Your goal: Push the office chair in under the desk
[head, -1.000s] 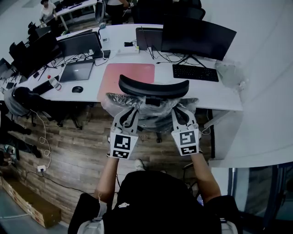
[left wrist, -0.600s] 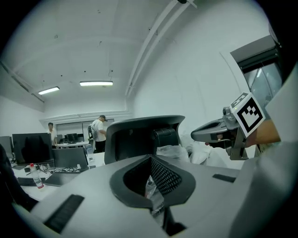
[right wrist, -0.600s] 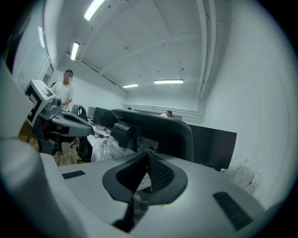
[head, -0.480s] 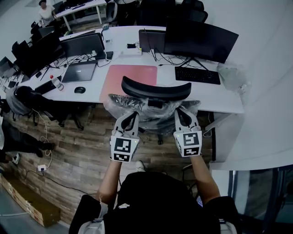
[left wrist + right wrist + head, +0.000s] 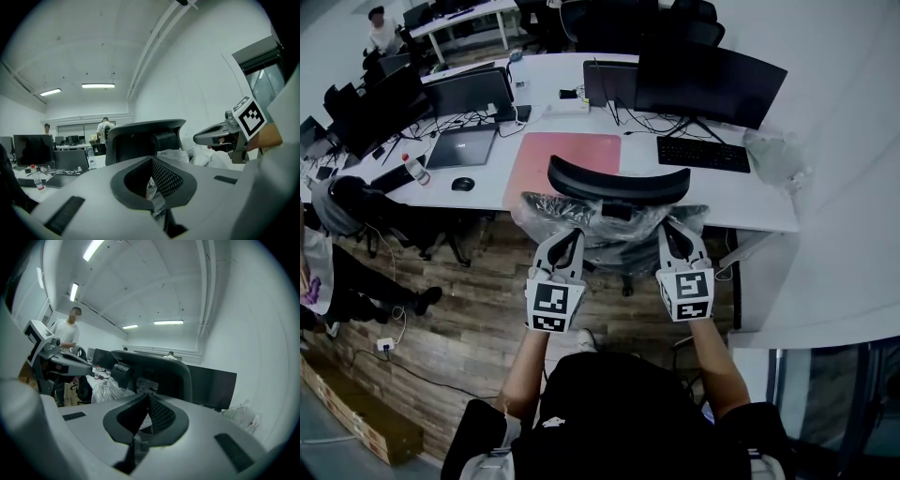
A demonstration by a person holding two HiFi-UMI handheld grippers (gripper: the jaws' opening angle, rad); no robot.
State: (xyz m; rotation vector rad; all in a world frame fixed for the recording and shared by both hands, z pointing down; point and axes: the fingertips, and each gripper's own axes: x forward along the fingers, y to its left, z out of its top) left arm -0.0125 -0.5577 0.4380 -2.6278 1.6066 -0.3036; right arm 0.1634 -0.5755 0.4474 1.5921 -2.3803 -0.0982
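Plastic wrap (image 5: pixel 546 212) covers the office chair (image 5: pixel 617 183), which stands against the white worktop (image 5: pixel 750 195) edge with its headrest over it. Left tool (image 5: pixel 566 236) and right tool (image 5: pixel 673 231) are both closed, pinching the plastic wrap at the backrest's top.

White desk (image 5: pixel 741 192) in front of me: worktop contents.
I note a pink mat (image 5: pixel 567 159) lying at the middle of the front edge, with a keyboard (image 5: pixel 703 154) to its right and a monitor (image 5: pixel 708 84) standing behind that. A laptop (image 5: pixel 461 147) sits left of the mat, a mouse (image 5: pixel 463 185) nearer the front edge, and a bottle (image 5: pixel 412 169) further left. A plastic bag (image 5: pixel 773 155) occupies the right end.
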